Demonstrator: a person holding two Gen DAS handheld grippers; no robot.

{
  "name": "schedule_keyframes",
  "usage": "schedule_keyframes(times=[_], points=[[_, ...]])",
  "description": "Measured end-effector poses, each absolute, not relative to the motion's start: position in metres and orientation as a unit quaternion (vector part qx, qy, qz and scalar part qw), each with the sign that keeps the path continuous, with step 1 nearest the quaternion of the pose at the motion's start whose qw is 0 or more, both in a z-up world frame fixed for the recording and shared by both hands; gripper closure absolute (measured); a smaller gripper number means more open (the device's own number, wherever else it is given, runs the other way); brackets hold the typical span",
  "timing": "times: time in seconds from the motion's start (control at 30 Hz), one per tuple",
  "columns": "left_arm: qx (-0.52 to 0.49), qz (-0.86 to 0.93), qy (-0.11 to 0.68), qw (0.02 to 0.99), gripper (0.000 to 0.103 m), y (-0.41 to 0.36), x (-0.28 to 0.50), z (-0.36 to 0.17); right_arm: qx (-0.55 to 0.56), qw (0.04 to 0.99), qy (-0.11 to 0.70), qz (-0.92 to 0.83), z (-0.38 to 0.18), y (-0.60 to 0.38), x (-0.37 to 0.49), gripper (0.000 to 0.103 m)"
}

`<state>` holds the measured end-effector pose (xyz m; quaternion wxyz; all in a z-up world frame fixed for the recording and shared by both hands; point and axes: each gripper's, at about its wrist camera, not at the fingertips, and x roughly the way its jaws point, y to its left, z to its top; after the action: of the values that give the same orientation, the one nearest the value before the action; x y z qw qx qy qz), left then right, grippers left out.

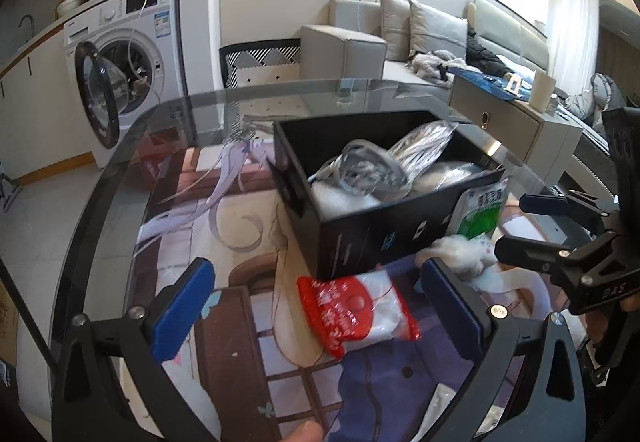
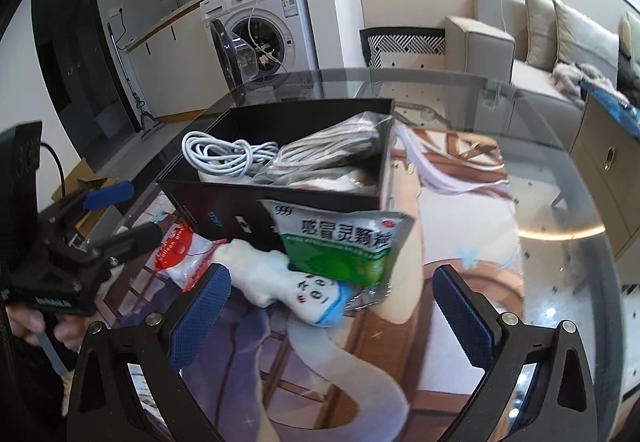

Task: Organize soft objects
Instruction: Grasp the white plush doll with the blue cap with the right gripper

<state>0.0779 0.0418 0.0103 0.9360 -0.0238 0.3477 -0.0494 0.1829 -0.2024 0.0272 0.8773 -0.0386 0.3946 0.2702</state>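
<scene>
A black open box (image 1: pixel 360 238) (image 2: pixel 208 201) stands on the glass table and holds a coiled white cable (image 2: pixel 224 153) (image 1: pixel 360 169), a plastic-bagged grey bundle (image 2: pixel 328 153) (image 1: pixel 424 145) and white soft items. In front of it lie a red-and-white packet (image 1: pixel 356 310) (image 2: pixel 180 254), a white plush toy with a blue end (image 2: pixel 280 282) (image 1: pixel 460 254) and a green-and-white sachet (image 2: pixel 344 246) (image 1: pixel 480 213) leaning on the box. My left gripper (image 1: pixel 320 306) is open, its jaws on either side of the red packet. My right gripper (image 2: pixel 332 306) is open just before the plush and sachet.
The round glass table (image 2: pixel 560 201) lies over an illustrated mat (image 1: pixel 224 242). A washing machine (image 1: pixel 124 57) with its door open stands at the back left. A grey sofa (image 1: pixel 400 37) and a low cabinet (image 1: pixel 516 113) are at the right. A chair (image 2: pixel 404 41) is behind the table.
</scene>
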Motion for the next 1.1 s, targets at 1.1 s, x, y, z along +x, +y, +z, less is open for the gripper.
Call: schedule_keyframes(times=[1.1], points=[[-0.047, -0.048, 0.371, 0.926, 0.000, 0.051, 0.085, -0.002, 0.002, 0.865, 0.441, 0.238, 0.003, -0.176, 0.187, 0.001]])
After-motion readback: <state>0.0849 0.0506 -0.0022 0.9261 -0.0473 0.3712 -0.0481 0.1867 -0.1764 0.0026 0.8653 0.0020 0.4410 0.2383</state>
